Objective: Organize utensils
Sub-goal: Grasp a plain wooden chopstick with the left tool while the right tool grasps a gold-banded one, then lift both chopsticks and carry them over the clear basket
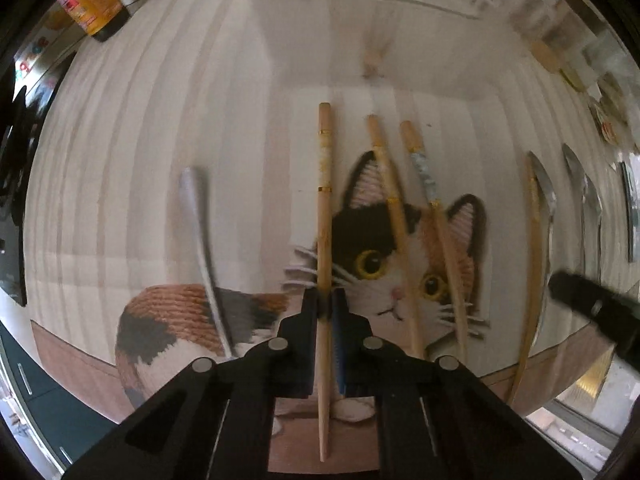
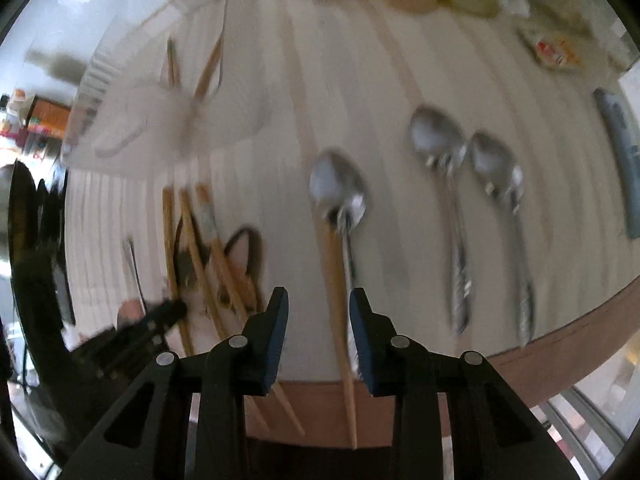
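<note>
Left hand-held gripper (image 1: 329,304) pinches one chopstick (image 1: 324,208) on the cat mat (image 1: 400,280); I should lift it level. Right hand-held gripper (image 2: 319,312) straddles a spoon (image 2: 340,196) and chopstick (image 2: 334,280), jaws apart; I should take only one.

Pale wooden chopsticks (image 1: 325,216) lie matt on a woven cat mat (image 1: 404,264). The spoons (image 2: 496,184) are shiny metal. Each black tool (image 1: 329,304) looks like matt plastic.
</note>
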